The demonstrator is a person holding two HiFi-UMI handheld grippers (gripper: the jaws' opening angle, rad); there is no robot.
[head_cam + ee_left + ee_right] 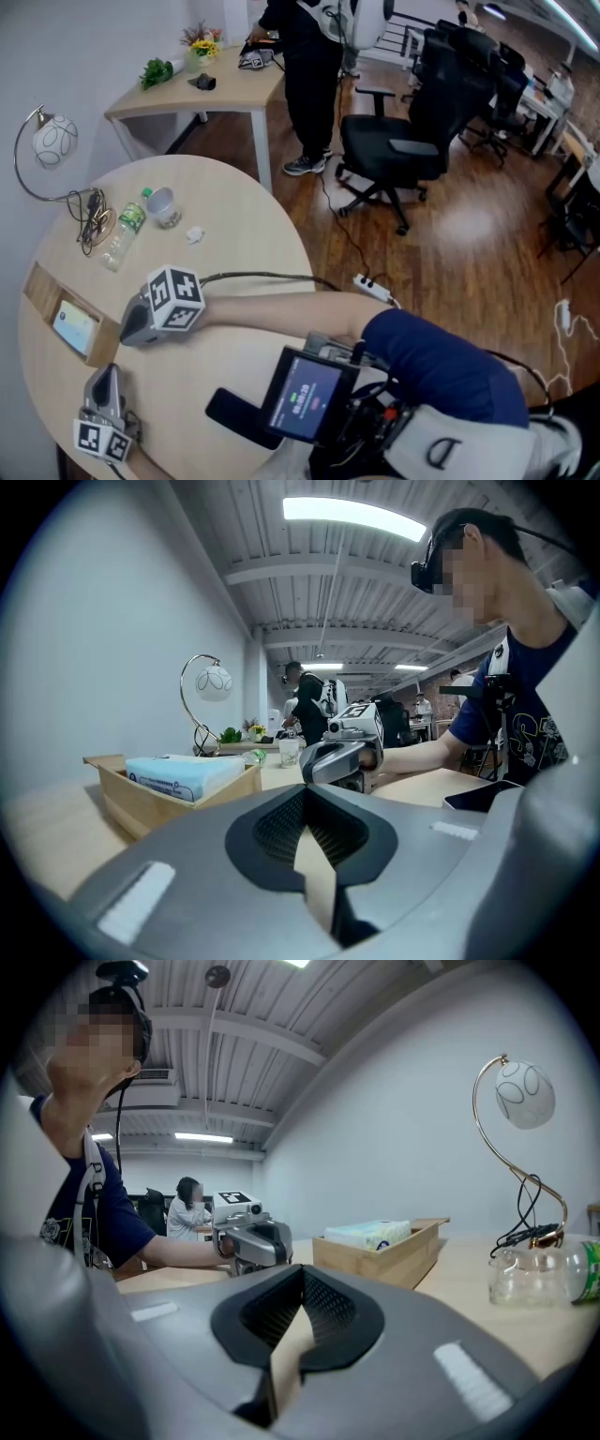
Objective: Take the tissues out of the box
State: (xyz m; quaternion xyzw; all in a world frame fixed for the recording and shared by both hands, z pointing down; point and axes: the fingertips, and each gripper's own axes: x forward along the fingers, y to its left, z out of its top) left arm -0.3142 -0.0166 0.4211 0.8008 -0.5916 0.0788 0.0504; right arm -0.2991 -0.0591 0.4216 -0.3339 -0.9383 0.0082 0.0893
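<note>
Seen from the head, the tissues (75, 325) lie in the open wooden box (42, 289) at the left rim of the round desk (234, 244). The right claw (126, 334) is just beside the box and the left claw (108, 373) is nearer the person. The left gripper view shows its claw pressed together on nothing, the box ahead to its left, while the right gripper view shows its claw likewise closed and empty, the box ahead to its right, with a lamp (520, 1096) and a bottle (583, 1274) beyond.
</note>
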